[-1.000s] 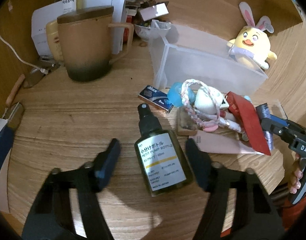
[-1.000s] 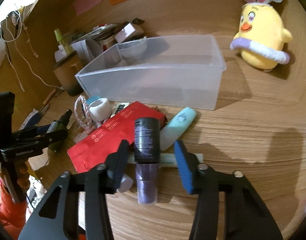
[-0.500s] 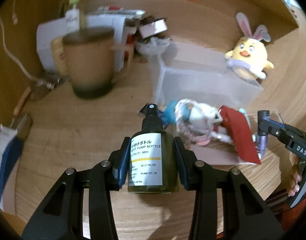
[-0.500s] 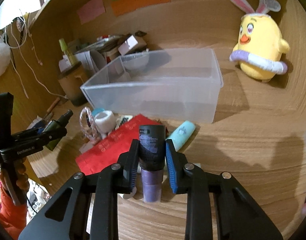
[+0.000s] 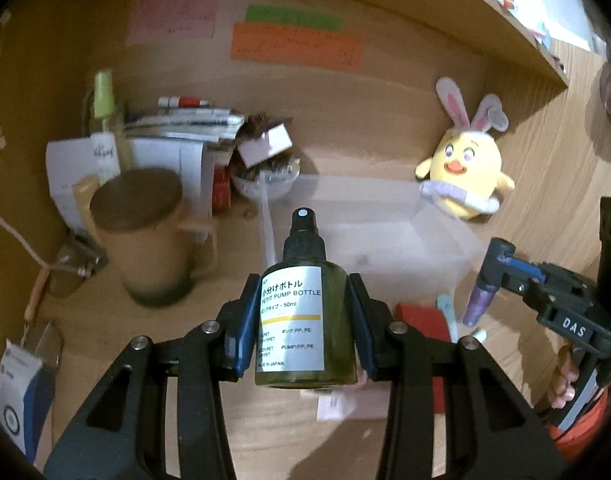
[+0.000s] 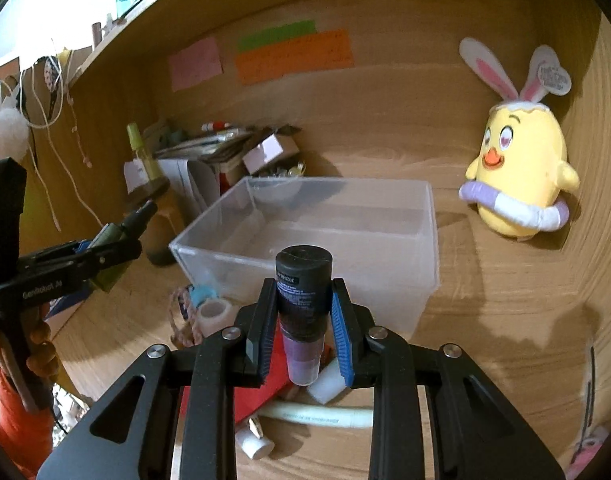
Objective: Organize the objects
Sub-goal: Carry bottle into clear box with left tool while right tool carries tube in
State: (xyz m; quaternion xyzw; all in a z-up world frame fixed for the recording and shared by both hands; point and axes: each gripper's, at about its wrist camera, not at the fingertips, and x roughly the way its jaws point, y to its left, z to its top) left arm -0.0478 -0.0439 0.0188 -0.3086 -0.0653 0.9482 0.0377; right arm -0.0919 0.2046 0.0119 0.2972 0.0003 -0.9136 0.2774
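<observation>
My left gripper (image 5: 303, 320) is shut on a green pump bottle (image 5: 305, 320) with a white label and black spray cap, held above the desk. My right gripper (image 6: 303, 320) is shut on a purple tube with a black cap (image 6: 303, 292), also lifted. A clear plastic bin (image 6: 325, 232) stands just beyond both; it also shows in the left wrist view (image 5: 385, 216) and looks empty. Below the tube lie a red pouch (image 6: 261, 392), a white tube (image 6: 317, 416), a tape roll (image 6: 215, 312) and a braided cord (image 6: 179, 312).
A brown lidded mug (image 5: 145, 232) stands left of the bin, with papers, pens and a small bowl (image 5: 261, 176) behind. A yellow bunny-eared plush (image 6: 517, 176) sits right of the bin. Sticky notes (image 6: 293, 56) hang on the back wall.
Both grippers closed on their objects, the left on the pump bottle and the right on the purple tube, and lifted them off the desk toward the bin.
</observation>
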